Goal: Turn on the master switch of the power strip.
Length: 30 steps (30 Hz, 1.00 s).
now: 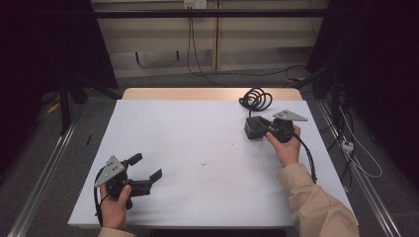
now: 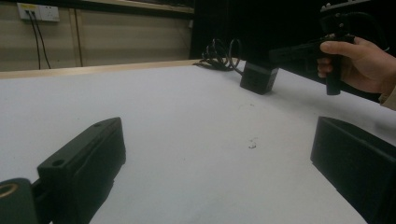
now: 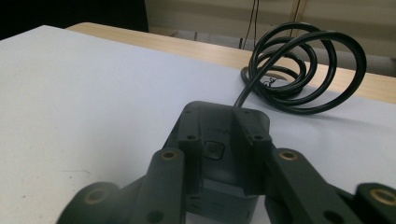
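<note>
We see a white-topped table [image 1: 197, 148] with a bare wooden strip [image 1: 197, 94] along its far edge. Beyond it stands a beige panelled wall [image 1: 158, 39] with a socket plate [image 1: 194, 4] up high, from which dark cables [image 1: 190, 44] hang to the grey floor [image 1: 163, 79]. Black curtains [image 1: 44, 44] close off left and right. Metal rails [image 1: 44, 168] flank the table.

White table [image 1: 197, 133]; black box [image 1: 254, 128], coiled cable [image 1: 256, 98] on it.
</note>
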{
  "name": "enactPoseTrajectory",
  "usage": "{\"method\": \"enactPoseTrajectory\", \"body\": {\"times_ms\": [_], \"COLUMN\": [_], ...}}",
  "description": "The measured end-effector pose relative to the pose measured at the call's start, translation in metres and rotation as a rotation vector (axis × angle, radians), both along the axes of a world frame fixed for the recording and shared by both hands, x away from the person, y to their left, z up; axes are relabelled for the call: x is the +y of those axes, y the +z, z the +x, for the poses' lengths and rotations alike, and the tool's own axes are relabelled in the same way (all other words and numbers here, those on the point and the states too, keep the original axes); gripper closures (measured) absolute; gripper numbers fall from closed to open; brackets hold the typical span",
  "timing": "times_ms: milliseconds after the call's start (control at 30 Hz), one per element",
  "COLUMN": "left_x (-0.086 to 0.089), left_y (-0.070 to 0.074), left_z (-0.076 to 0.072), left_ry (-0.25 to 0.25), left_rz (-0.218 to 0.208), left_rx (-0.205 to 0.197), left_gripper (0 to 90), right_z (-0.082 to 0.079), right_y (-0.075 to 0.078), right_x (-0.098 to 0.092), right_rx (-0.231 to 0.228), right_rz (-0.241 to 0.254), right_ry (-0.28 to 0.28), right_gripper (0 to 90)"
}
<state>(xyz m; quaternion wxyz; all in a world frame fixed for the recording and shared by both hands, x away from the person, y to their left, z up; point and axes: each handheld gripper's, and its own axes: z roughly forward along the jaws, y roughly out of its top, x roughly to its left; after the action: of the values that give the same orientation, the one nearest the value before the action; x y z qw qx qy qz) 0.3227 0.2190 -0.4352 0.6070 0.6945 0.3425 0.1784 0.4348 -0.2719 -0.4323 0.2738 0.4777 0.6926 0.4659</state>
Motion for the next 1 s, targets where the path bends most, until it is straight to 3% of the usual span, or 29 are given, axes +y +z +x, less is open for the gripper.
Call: {"method": "enactPoseTrajectory", "body": {"times_ms": [400,600,733,1000], "left_x": [-0.001,-0.001,-0.001,-0.002], "left_y": [-0.001,0.000,-0.001,-0.001], "left_z": [0.001,0.001,0.001,0.001], "left_ry": [-0.004,-0.003,-0.003,-0.006], "left_rz": [0.003,0.001,0.000,0.003], "left_rx": [0.001,0.001,0.001,0.003], "left_gripper": [2.8,2.8,2.8,2.8], "right_z": [-0.010,-0.018,-0.024,-0.042], "right_y": [0.005,0.009,0.005,0.002], "right_x": [0.006,0.009,0.009,0.007], "right_rx": [0.031,0.016,0.048,0.034], "right_rz": [0.010,0.039,0.040,0.061], "right_ry": [0.038,0.056,0.072,0.098], "right_gripper": [48.2,38.1,29.5,24.6]}}
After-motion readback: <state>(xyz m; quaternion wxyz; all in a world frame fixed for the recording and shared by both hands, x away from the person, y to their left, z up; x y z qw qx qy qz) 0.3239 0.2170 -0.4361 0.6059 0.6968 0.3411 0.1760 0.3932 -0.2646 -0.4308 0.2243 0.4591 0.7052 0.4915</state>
